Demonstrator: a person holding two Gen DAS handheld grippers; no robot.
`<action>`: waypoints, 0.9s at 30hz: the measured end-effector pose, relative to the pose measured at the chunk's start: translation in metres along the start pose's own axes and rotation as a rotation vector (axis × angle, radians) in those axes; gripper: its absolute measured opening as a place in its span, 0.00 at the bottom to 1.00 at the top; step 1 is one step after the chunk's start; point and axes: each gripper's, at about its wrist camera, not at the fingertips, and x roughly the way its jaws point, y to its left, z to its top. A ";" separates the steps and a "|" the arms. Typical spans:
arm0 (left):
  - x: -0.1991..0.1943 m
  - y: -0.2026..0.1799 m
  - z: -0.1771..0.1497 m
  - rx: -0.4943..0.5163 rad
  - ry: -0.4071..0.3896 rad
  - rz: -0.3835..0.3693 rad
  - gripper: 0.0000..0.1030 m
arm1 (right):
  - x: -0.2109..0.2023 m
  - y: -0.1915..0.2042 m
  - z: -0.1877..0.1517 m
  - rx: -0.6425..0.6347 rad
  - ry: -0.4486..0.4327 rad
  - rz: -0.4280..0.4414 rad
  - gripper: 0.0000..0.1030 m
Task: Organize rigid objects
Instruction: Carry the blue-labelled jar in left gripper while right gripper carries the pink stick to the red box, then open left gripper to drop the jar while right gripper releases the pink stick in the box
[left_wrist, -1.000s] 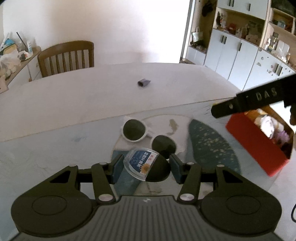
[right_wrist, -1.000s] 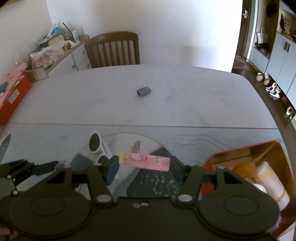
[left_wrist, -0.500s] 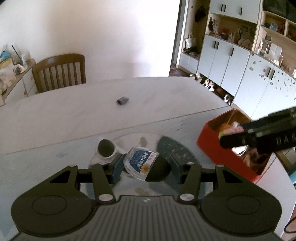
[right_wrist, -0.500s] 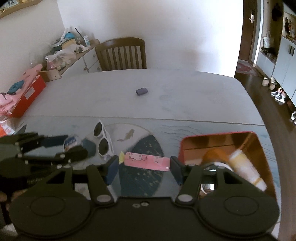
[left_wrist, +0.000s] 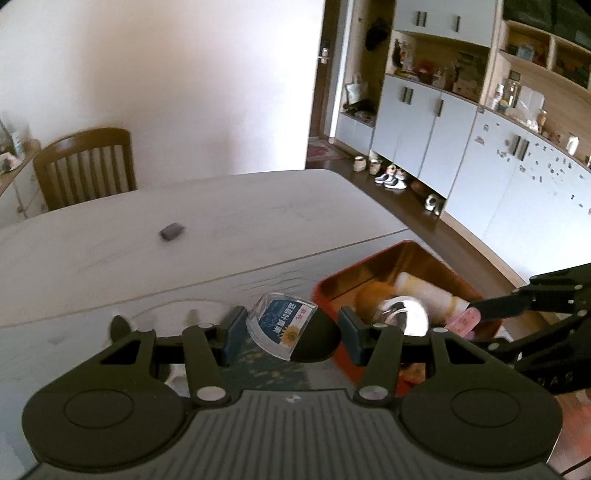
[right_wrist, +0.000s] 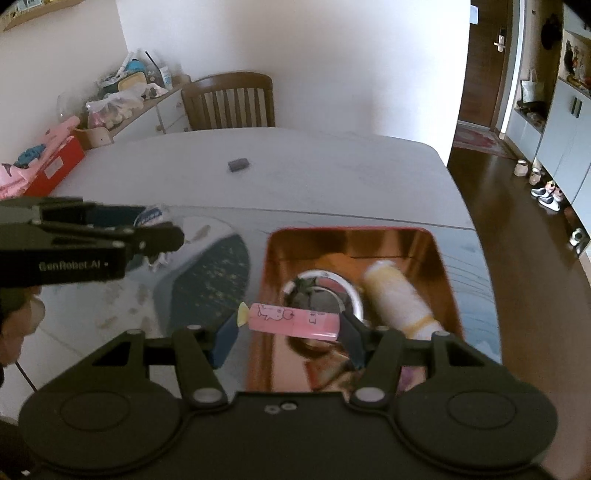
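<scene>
My left gripper (left_wrist: 290, 334) is shut on a small clear-and-black case with a blue label (left_wrist: 286, 330), held above the table just left of the red box (left_wrist: 373, 258). My right gripper (right_wrist: 291, 325) is shut on a pink bar with a cartoon print (right_wrist: 293, 319), held over the left part of the red box (right_wrist: 351, 236). The box holds a metal ring (right_wrist: 325, 284), a cream cylinder (right_wrist: 399, 299) and other items. The right gripper with its pink bar also shows at the right of the left wrist view (left_wrist: 469, 319). The left gripper also shows in the right wrist view (right_wrist: 162, 236).
A small grey block (right_wrist: 238, 164) lies on the far half of the white table (left_wrist: 221, 206). A dark blue patterned mat (right_wrist: 210, 284) lies left of the box. A wooden chair (right_wrist: 229, 99) stands behind the table. Cabinets (left_wrist: 461, 147) and shoes are on the right.
Both grippers have moved right toward the red box. The right gripper now holds the pink bar over the box. The sunglasses have slid out of the left wrist view.
</scene>
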 end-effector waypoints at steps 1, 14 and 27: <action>0.003 -0.007 0.002 0.006 0.002 -0.005 0.52 | 0.000 -0.004 -0.003 -0.007 0.000 -0.006 0.57; 0.055 -0.065 0.027 0.055 0.067 -0.066 0.52 | 0.011 -0.042 -0.027 -0.049 0.030 -0.062 0.57; 0.123 -0.102 0.041 0.126 0.143 -0.058 0.52 | 0.028 -0.047 -0.025 -0.086 0.037 -0.049 0.57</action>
